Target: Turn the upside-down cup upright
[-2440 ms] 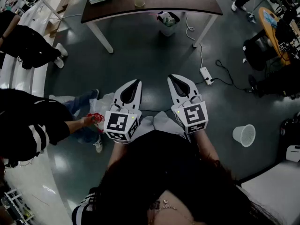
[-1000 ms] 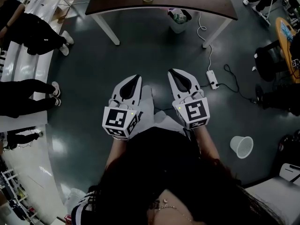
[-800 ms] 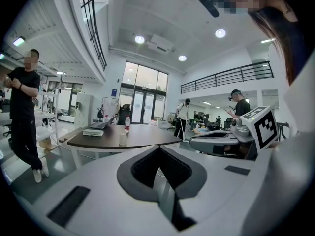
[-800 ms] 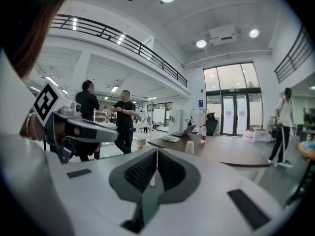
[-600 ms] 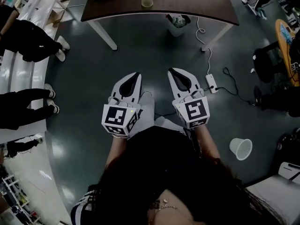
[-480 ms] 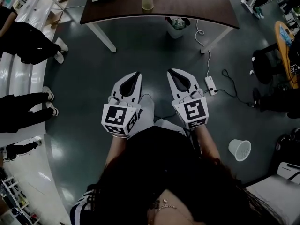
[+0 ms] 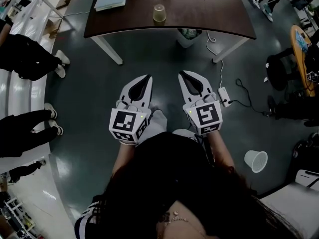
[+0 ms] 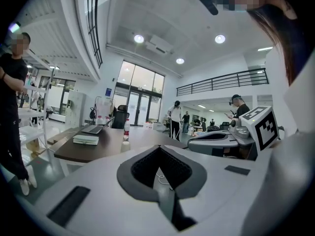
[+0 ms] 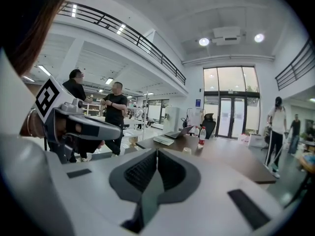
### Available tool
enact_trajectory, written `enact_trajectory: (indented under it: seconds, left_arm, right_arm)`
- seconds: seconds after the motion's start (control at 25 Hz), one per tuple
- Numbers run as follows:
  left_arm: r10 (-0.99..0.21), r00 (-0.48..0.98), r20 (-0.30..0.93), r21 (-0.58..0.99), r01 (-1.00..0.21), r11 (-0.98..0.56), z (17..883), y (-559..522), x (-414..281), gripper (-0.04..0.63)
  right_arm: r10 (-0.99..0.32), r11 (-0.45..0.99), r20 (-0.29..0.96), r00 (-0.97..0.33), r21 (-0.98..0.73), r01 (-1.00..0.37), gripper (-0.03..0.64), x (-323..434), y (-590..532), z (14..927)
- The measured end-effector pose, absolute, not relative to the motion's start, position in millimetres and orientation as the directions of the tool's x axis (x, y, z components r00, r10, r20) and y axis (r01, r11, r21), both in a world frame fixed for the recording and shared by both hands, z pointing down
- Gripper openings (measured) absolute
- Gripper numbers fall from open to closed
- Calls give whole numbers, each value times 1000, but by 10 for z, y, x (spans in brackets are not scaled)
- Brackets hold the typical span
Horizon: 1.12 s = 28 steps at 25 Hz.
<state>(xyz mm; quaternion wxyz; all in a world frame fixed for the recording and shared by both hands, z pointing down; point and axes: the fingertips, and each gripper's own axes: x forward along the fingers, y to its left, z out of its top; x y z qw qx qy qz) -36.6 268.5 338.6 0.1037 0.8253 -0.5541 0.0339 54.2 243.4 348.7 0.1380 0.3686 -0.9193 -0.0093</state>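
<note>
**Grippers held level, cup far ahead on table**

Forearms (image 7: 121, 162) reach forward from the waist, side by side and parallel. Left gripper (image 7: 147, 77) and right gripper (image 7: 181, 74) point toward the table (image 7: 214, 14), close to level, with the tips angled slightly inward. The marker cubes sit at the wrist ends, with printed squares facing up.

Both claws are pressed together and hold nothing. Each gripper view shows dark ribbed pads meeting in one seam. Smooth white shells frame the pads and taper to a point.

Cup (image 7: 159, 14) stands on the table near its front edge, well apart from both grippers. It is pale, translucent and tapered, with the narrow end up and the mouth down.

- Table: dark brown top, curved front edge, white splayed legs.
- Book (image 7: 110, 0): flat, on the top's left part.
- Bottle (image 8: 126, 131): clear with a red cap, beyond the cup.
- Floor: dark grey-green, glossy.
- Bin (image 7: 256, 161): white, ribbed, to the person's right.
</note>
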Motion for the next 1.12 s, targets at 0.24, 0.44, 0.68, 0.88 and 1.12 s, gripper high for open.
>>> enact_trajectory:
  seconds: [0.24, 0.44, 0.68, 0.88, 1.12]
  left_arm:
    - [-902, 396, 169, 137, -916, -377, 3427, 2398, -600, 2]
    - [-901, 397, 173, 146, -916, -375, 3448, 2189, -729, 2]
    - [-894, 406, 189, 158, -911, -380, 3543, 1958, -749, 2]
    - [-891, 409, 194, 159, -910, -383, 3587, 1655, -762, 2]
    - [-900, 390, 195, 156, -918, -364, 3625, 1143, -847, 2]
  right_arm:
    - [-695, 713, 256, -672, 119, -691, 18, 319, 2125, 3531]
    - [-695, 712, 251, -673, 118, -692, 18, 176, 1910, 3501]
    - [-698, 708, 236, -676, 86, -701, 18, 149, 1672, 3544]
    - [-698, 705, 231, -677, 59, -707, 18, 132, 1336, 3590]
    - [-684, 720, 225, -693, 56, -692, 18, 27, 821, 3630]
